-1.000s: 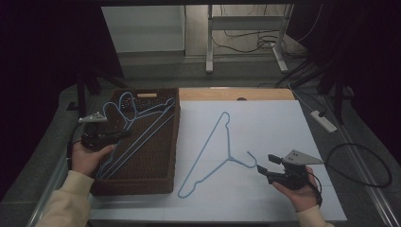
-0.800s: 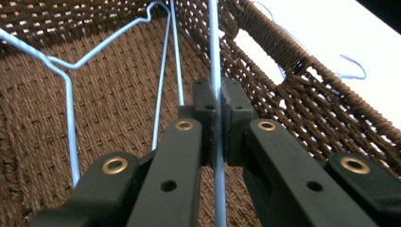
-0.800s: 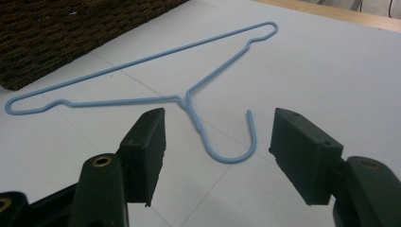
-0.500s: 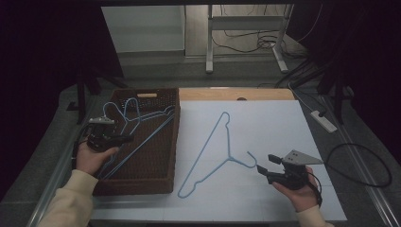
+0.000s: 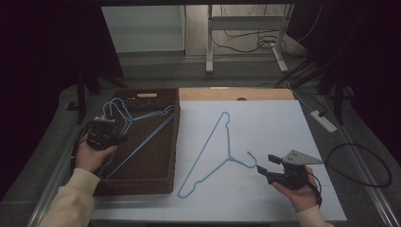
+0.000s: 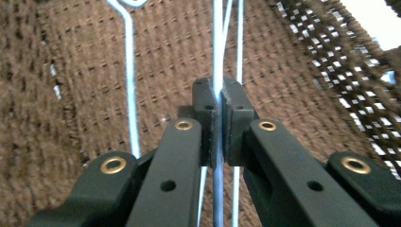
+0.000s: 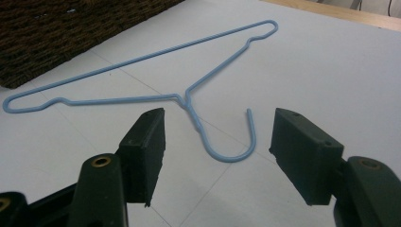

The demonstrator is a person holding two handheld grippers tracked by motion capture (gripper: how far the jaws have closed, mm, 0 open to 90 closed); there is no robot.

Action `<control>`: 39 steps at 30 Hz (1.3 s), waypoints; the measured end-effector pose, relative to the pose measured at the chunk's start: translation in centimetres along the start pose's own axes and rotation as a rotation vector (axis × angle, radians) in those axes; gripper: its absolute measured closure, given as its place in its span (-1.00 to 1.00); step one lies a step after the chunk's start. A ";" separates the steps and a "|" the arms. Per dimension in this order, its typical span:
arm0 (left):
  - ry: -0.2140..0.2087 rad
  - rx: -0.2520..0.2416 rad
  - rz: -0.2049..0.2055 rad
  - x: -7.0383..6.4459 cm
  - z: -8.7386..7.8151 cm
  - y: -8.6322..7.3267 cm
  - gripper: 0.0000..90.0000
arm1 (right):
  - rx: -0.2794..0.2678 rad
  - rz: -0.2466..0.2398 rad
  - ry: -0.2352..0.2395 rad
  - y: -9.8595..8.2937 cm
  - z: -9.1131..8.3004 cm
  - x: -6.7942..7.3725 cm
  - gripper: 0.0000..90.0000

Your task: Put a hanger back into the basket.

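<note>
A blue wire hanger [image 5: 230, 158] lies flat on the white sheet [image 5: 283, 127], its hook toward the right. My right gripper [image 5: 265, 163] rests just beside that hook, open. In the right gripper view the hanger [image 7: 142, 59] spreads out ahead and its hook lies between the wide-apart jaws of the right gripper [image 7: 218, 127], touching neither. A brown woven basket [image 5: 142, 187] at the left holds more blue hangers [image 5: 142, 113]. My left gripper [image 5: 118, 136] is over the basket's left side. In its own view the left gripper [image 6: 217, 94] is shut on one hanger wire [image 6: 217, 56].
A strip of wooden tabletop [image 5: 236, 93] runs behind the sheet. A white power strip [image 5: 324, 120] and a looped black cable [image 5: 359, 161] lie at the right, off the sheet. The basket's woven wall [image 6: 331, 71] rises close to the left gripper.
My left gripper has shifted slightly to the right over the basket, and the hangers there have moved a little with it. The right gripper has stayed still.
</note>
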State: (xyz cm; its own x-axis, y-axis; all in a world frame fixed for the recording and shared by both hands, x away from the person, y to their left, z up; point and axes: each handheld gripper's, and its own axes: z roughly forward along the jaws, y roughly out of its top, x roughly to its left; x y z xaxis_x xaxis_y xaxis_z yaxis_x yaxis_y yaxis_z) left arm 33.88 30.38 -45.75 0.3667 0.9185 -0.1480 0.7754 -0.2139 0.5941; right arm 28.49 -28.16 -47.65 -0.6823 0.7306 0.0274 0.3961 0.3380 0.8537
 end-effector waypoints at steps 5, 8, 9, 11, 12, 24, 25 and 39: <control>0.027 0.022 0.004 0.1 0.4 0.1 0.91 | 0.001 0.000 0.001 0.0 0.0 0.0 -0.19; 0.051 0.031 0.012 0.1 0.7 0.2 0.91 | 0.002 0.001 0.002 0.0 0.0 0.0 -0.19; 0.057 0.028 0.013 0.0 0.7 0.2 0.89 | 0.002 0.001 0.002 0.0 0.0 0.0 -0.19; 0.102 0.018 0.019 -0.1 0.7 0.3 0.76 | 0.002 0.000 0.002 0.0 0.0 0.0 -0.19; 0.117 0.015 0.026 -0.2 0.6 0.3 0.61 | 0.002 0.001 0.002 0.0 0.0 0.0 -0.19; 0.013 -0.192 0.108 -2.5 -3.4 0.0 0.05 | -0.001 -0.001 0.001 0.0 0.0 0.0 -0.19; -0.003 -0.204 0.111 -2.8 -3.6 -0.1 0.03 | -0.001 -0.001 0.000 0.0 0.0 0.0 -0.19; -0.140 -0.320 0.195 -8.1 -5.5 -1.8 -0.13 | 0.003 0.000 0.001 0.0 0.0 0.0 -0.19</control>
State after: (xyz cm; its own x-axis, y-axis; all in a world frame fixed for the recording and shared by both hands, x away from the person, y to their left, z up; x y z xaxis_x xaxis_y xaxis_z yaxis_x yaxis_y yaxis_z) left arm 26.69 25.17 -41.26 0.5750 0.8118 -0.1016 0.4930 -0.2447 0.8349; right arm 28.50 -28.19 -47.64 -0.6830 0.7299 0.0282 0.3983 0.3397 0.8520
